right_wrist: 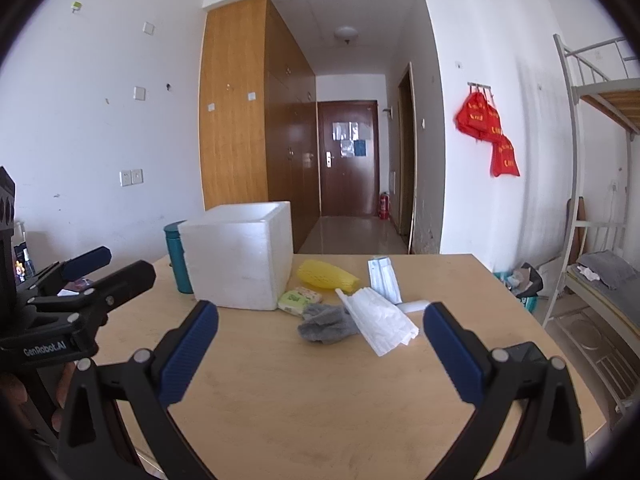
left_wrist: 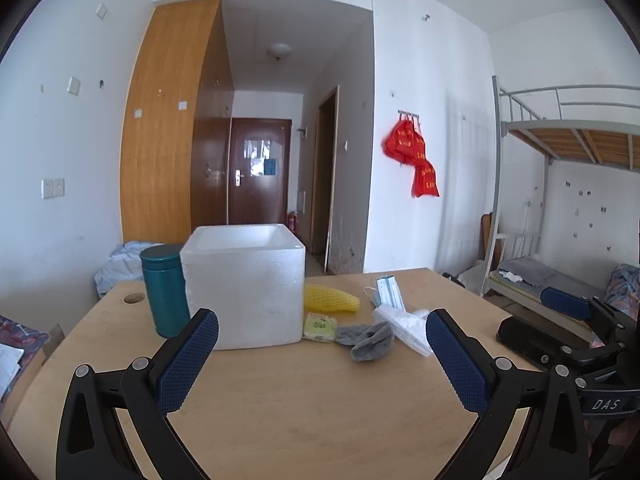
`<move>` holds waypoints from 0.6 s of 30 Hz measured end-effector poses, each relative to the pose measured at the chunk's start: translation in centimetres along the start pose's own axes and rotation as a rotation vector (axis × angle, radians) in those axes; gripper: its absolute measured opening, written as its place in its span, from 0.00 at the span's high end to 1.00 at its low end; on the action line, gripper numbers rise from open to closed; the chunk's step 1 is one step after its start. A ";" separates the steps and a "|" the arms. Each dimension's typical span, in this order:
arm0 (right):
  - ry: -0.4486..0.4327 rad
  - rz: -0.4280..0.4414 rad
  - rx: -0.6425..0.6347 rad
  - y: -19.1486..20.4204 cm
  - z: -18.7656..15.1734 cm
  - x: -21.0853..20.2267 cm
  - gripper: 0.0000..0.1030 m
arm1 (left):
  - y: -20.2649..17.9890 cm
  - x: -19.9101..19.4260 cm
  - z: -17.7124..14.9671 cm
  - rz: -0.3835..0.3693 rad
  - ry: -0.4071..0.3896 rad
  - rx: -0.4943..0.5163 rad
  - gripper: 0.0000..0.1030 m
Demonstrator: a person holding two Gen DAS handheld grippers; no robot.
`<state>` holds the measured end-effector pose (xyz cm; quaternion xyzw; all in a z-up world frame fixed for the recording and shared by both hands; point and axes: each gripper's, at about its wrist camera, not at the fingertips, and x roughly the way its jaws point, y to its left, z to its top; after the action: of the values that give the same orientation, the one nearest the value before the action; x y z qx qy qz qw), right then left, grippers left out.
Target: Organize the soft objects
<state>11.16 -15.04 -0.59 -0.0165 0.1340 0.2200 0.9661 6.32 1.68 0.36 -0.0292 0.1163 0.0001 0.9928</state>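
A white foam box [left_wrist: 244, 284] [right_wrist: 240, 256] stands open-topped on the wooden table [left_wrist: 304, 400] [right_wrist: 312, 392]. To its right lie a yellow foam net [left_wrist: 330, 298] [right_wrist: 326, 275], a small green tissue pack [left_wrist: 320, 327] [right_wrist: 298, 300], a grey sock [left_wrist: 368, 340] [right_wrist: 326, 324], a white plastic-wrapped pack [left_wrist: 404, 328] [right_wrist: 380, 320] and a face mask [left_wrist: 386, 290] [right_wrist: 384, 276]. My left gripper [left_wrist: 322, 350] is open and empty, short of the box. My right gripper [right_wrist: 320, 344] is open and empty, short of the sock.
A teal canister [left_wrist: 164, 290] [right_wrist: 178, 256] stands left of the box. A cable hole [left_wrist: 134, 299] is in the table's far left corner. A bunk bed [left_wrist: 560, 208] stands to the right. Each gripper shows in the other's view, right [left_wrist: 568, 332] and left [right_wrist: 76, 292].
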 end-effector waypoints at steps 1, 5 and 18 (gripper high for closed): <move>0.006 0.001 0.000 -0.1 0.1 0.3 0.00 | 0.1 0.5 0.1 0.000 0.007 0.000 0.00; 0.028 0.001 -0.001 -0.4 0.4 1.7 0.00 | 0.2 2.1 0.4 -0.002 0.028 0.000 0.00; 0.152 -0.038 0.002 -2.3 1.1 7.2 0.00 | 0.5 8.4 0.5 -0.025 0.138 0.000 0.00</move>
<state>18.62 -14.02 -1.54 -0.0348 0.2066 0.1996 0.9572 14.58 2.17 -1.13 -0.0307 0.1842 -0.0143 0.9823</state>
